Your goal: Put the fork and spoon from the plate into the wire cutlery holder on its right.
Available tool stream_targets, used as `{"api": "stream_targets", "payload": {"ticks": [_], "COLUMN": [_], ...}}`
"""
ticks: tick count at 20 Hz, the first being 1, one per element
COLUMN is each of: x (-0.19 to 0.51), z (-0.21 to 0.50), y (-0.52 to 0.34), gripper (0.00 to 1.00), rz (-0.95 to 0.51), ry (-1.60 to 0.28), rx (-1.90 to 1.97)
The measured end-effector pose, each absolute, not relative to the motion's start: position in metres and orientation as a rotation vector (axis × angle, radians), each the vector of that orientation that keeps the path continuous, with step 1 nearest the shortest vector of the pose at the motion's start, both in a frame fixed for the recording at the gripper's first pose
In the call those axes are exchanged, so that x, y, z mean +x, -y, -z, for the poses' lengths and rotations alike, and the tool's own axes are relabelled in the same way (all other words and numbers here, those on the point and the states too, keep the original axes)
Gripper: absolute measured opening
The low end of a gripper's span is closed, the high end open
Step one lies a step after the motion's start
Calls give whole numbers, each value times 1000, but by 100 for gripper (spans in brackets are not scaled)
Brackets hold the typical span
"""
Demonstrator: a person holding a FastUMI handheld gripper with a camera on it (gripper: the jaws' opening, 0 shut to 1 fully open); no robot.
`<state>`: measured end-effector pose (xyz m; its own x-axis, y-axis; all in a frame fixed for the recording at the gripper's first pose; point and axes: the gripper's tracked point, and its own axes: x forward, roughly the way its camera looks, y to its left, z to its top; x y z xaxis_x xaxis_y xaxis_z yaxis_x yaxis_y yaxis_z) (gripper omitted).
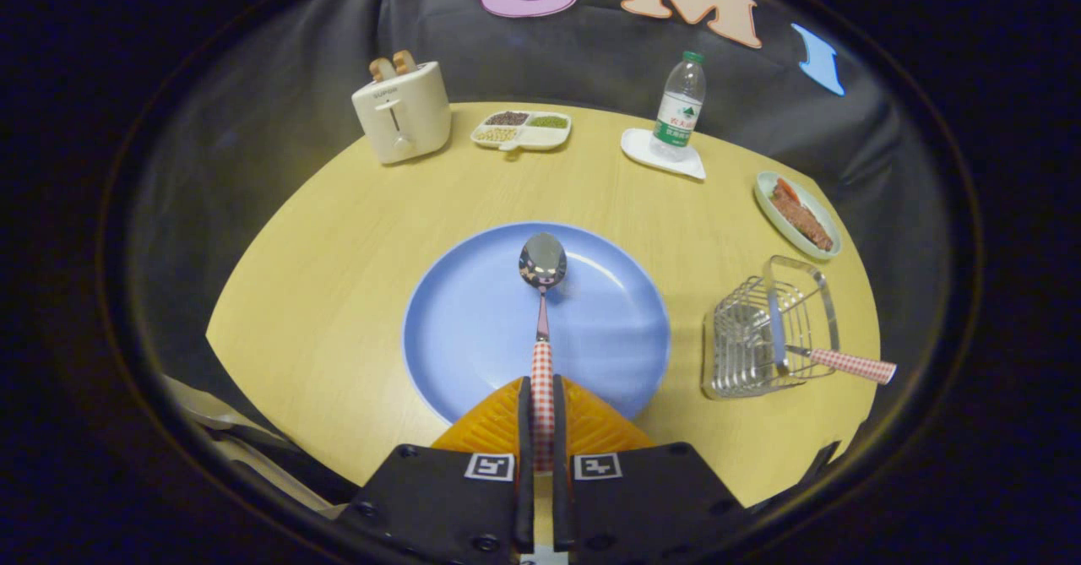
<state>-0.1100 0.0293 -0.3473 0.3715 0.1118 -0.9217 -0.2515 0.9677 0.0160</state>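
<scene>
Yellow table (338, 236) holding plate (473, 328) at frame centre. Gripper (541, 404) is clamping spoon (542, 312) by its checkered handle, bowl over plate. Spoon looks light, stiff, slick; handle grip seems right. Fork (836, 362) is sitting in holder (752, 337), centre right.

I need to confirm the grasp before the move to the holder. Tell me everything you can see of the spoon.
The spoon has a shiny metal bowl and thin metal neck, then a handle wrapped in a red-and-white check pattern. It points straight ahead from the hand-held gripper, whose two fingers are closed on the checked handle from both sides. The bowl is over the middle of the blue plate; whether it touches the plate or is just lifted cannot be told.
</scene>
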Motion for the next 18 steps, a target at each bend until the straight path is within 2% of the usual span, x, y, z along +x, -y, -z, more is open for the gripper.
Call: {"api": "stream_targets", "payload": {"ticks": [18], "x": [-80], "z": [265], "y": [109], "gripper": [12], "rz": [-295], "ry": [-1269], "rx": [-208]}}
